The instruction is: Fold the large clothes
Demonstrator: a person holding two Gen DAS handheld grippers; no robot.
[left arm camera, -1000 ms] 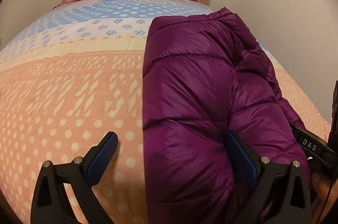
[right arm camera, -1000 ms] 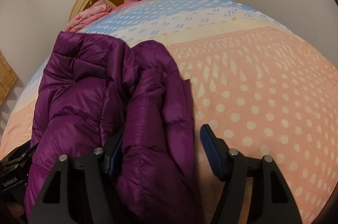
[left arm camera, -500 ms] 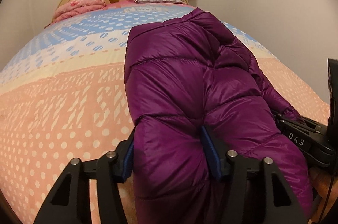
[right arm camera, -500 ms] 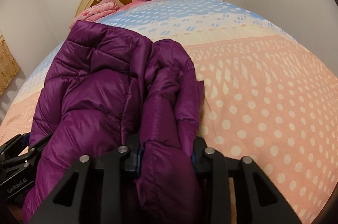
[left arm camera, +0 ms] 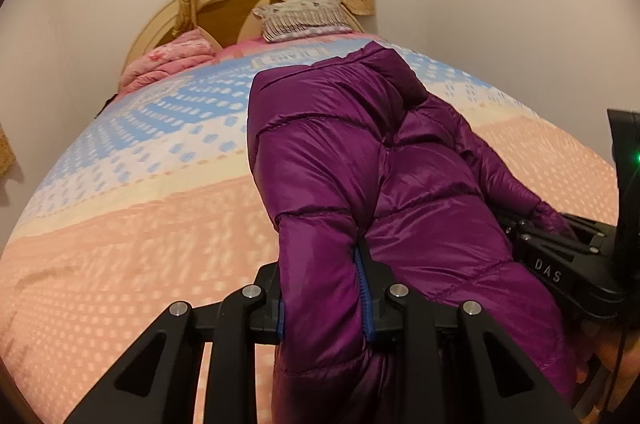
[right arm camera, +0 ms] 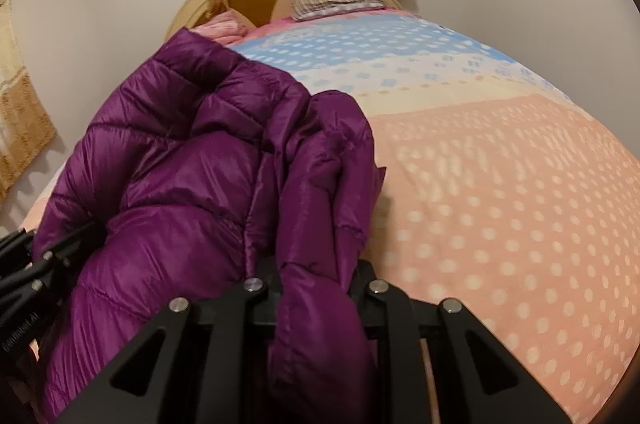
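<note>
The purple down jacket [left arm camera: 360, 183] lies on the bedspread [left arm camera: 140, 224], its near hem bunched in both tongs. The left gripper [left arm camera: 322, 296] is closing on one fold, blue pads showing; the right gripper [right arm camera: 316, 288] is closing on another, pads buried. Only the right view shows wide bare bedspread beyond its right finger.

Your left gripper [left arm camera: 322, 288] is closing on a fold of the purple down jacket [left arm camera: 360, 163], which lies along the dotted bedspread [left arm camera: 140, 224].
</note>
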